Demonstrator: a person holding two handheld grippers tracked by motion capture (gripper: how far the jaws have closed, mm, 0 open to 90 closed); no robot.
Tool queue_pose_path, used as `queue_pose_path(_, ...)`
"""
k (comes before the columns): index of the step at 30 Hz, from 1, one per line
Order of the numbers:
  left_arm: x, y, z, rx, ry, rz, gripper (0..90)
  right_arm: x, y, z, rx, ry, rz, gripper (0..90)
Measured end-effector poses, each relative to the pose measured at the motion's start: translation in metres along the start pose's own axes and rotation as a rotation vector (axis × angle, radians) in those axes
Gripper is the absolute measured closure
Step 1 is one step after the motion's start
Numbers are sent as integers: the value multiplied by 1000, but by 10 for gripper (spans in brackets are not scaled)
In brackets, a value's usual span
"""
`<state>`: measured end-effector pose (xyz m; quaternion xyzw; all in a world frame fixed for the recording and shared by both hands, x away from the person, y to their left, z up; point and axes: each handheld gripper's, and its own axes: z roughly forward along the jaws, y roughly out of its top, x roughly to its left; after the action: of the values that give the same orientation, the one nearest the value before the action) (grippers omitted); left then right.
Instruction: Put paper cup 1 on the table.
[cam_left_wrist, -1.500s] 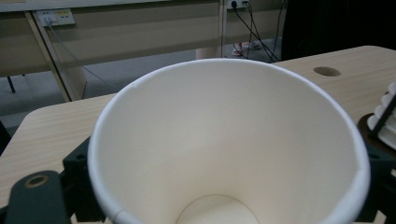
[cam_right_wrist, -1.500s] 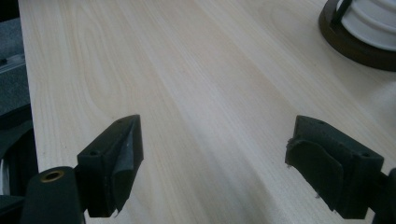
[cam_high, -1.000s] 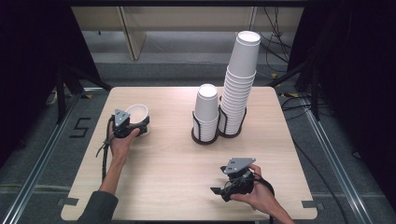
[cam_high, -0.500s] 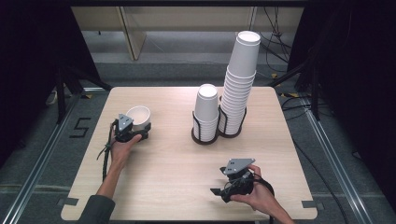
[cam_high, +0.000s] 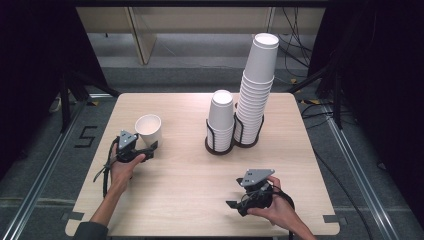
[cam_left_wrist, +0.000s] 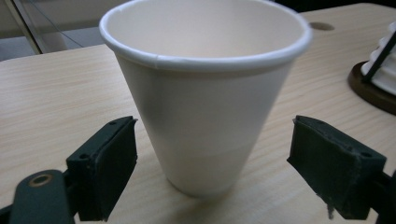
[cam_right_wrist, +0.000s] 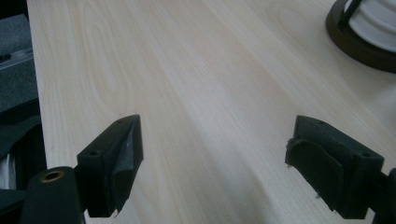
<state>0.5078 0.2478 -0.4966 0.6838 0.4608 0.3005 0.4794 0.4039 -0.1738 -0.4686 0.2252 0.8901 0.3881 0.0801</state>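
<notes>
Between left tongs (cam_left_wrist: 212, 175): paper cup (cam_left_wrist: 205, 88) upright, mouth up, untouched.

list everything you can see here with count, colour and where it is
loose paper cup: 1, white, upright on the table's left part, between the open jaws of the left gripper, not touched
short cup stack: 1, white, in a dark wire holder at the table's middle
tall cup stack: 1, white, in a second holder just right of the short one
wire holders: 2, dark, side by side
table: 1, light wood
left gripper: 1, black, open around the cup
right gripper: 1, black, open over bare table, near front right
hands: 2, one on each gripper
</notes>
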Motion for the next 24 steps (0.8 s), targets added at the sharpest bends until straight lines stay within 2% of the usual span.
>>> queue_pose_path(2, -6, 1, -9, 33, -10, 1, 146, 0, 0, -2, -6, -3, 23, 181)
queue_pose_path(3, -10, 2, -13, 28, -4, -15, 147, -1, 0, -2, -14, -6, 22, 180)
queue_pose_path(4, -14, 1, -18, 0, -1, -24, 148, -2, 0, -3, -14, -11, 26, 180)
queue_pose_path(5, -17, 1, -24, -11, -2, -15, 149, -3, 0, -3, -19, -9, 22, 179)
queue_pose_path(9, -31, 0, -38, -15, -43, -32, 149, -3, -1, -3, -17, -21, 33, 178)
queue_pose_path(13, -42, 0, -48, -11, -58, -42, 148, -3, 0, -2, -19, -14, 21, 178)
queue_pose_path(15, -48, 1, -55, -28, -52, -39, 148, -3, 0, -2, -18, -23, 13, 178)
queue_pose_path(17, -53, 0, -61, -45, -77, -55, 147, -3, 0, -3, -17, -13, 24, 178)
queue_pose_path(20, -62, -2, -68, -52, -99, -52, 148, -3, 0, -3, -14, -16, 39, 178)
queue_pose_path(24, -74, -7, -74, -47, -144, -46, 147, -4, 0, -4, -26, -27, 17, 178)
